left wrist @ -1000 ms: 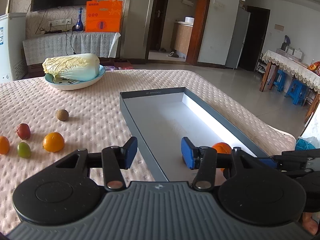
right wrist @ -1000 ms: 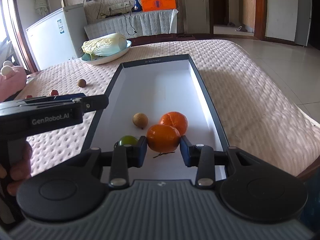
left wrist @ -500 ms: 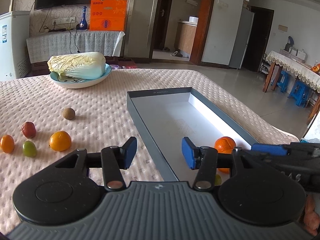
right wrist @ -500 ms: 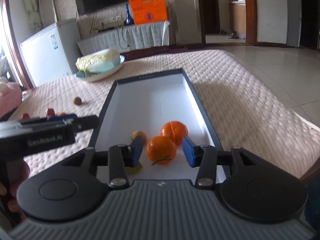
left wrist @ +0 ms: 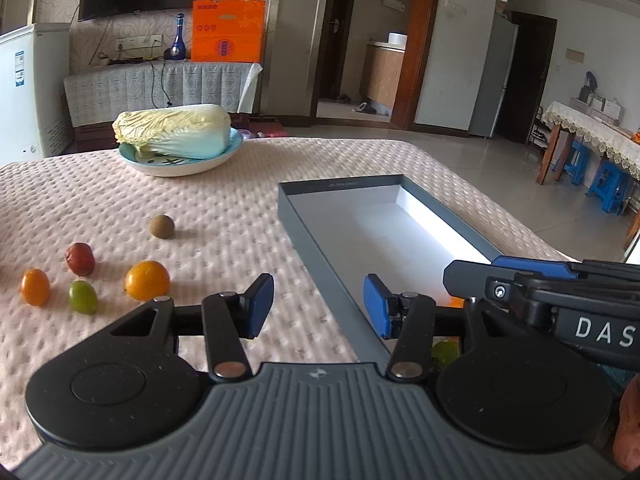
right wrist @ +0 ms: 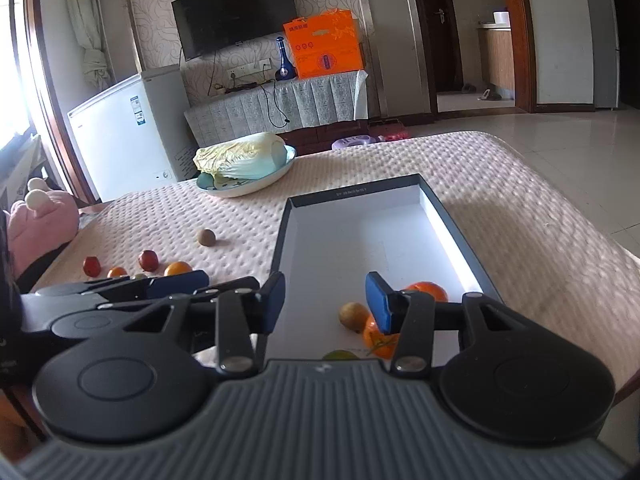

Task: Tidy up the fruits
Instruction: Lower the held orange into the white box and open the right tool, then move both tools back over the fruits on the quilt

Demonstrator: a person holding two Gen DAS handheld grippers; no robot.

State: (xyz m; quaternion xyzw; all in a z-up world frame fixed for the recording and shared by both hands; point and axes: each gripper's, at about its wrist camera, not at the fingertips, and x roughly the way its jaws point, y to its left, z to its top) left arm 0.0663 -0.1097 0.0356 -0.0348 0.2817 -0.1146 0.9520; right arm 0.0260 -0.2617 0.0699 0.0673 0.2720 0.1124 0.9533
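Sorting half done by the look of it: two oranges (right wrist: 426, 290), a brown fruit (right wrist: 353, 316) and a green one (right wrist: 340, 355) sit bunched at the 6 o'clock end of the grey tray (right wrist: 452, 224), presumably dropped near for easy reach, while five loose fruits wait on the padded desk (left wrist: 224, 208) at 9 o'clock of the tray: brown ball (left wrist: 161, 226), red one (left wrist: 80, 258), big orange (left wrist: 147, 280), green grape-like one (left wrist: 83, 297), small orange (left wrist: 35, 287). Left tongs (left wrist: 319, 305) wide open, empty, straddling the tray's 9 o'clock wall. Right tongs (right wrist: 325, 300) likewise spread wide, holding and touching nothing, over the tray's near end.
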